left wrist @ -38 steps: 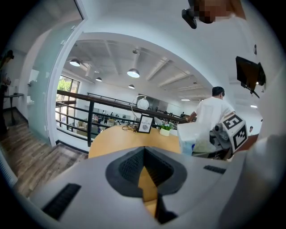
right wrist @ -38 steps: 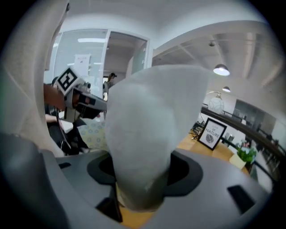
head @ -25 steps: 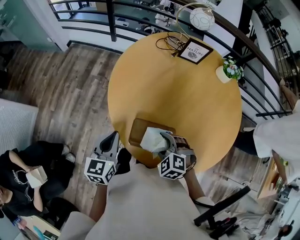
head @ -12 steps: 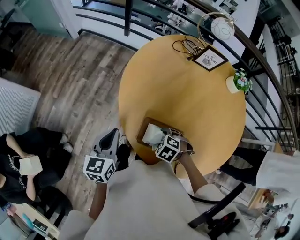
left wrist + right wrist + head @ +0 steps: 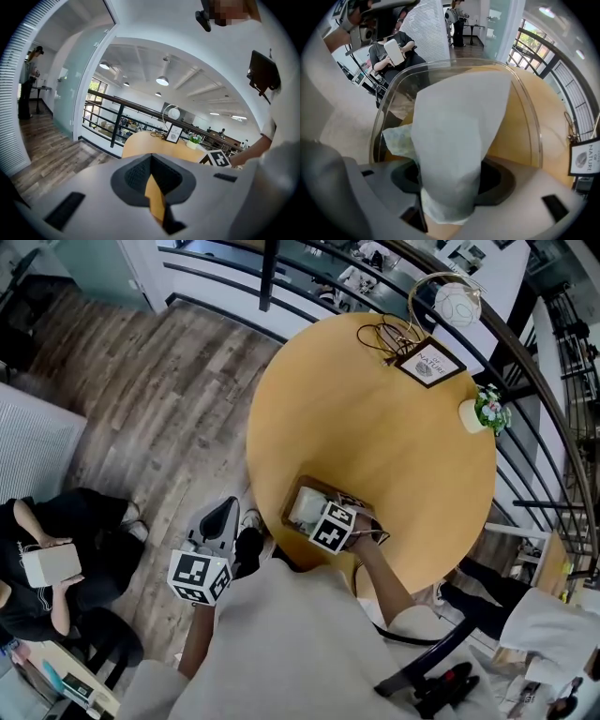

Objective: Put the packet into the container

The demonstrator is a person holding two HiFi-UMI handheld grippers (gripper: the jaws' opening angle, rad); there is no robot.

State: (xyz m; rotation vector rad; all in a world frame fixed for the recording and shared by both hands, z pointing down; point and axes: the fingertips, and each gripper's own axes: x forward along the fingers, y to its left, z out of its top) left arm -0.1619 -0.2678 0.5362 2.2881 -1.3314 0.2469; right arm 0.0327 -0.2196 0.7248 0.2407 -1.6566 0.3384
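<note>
The right gripper (image 5: 451, 190) pinches the white packet (image 5: 459, 126) by its lower end, inside the clear container (image 5: 533, 126). The packet looks light, soft and crushable, so an edge pinch suits it. The left gripper (image 5: 152, 185), closed on nothing, is well apart from the container.

The packet (image 5: 459, 140) lies in the container (image 5: 522, 117) at the table's (image 5: 375, 427) near edge.

In the head view the right gripper's (image 5: 317, 518) marker cube (image 5: 330, 527) covered its jaws and the container's (image 5: 292, 497) side nearest the table's (image 5: 375, 427) edge. The person's shoulder (image 5: 281, 615) hid the table's near rim. In the right gripper view the packet (image 5: 454, 140) blocked most of the container's inside, and its gripped end was lost between the jaws. Print on the framed card (image 5: 429, 362) at the table's far edge was too small to read fully.
</note>
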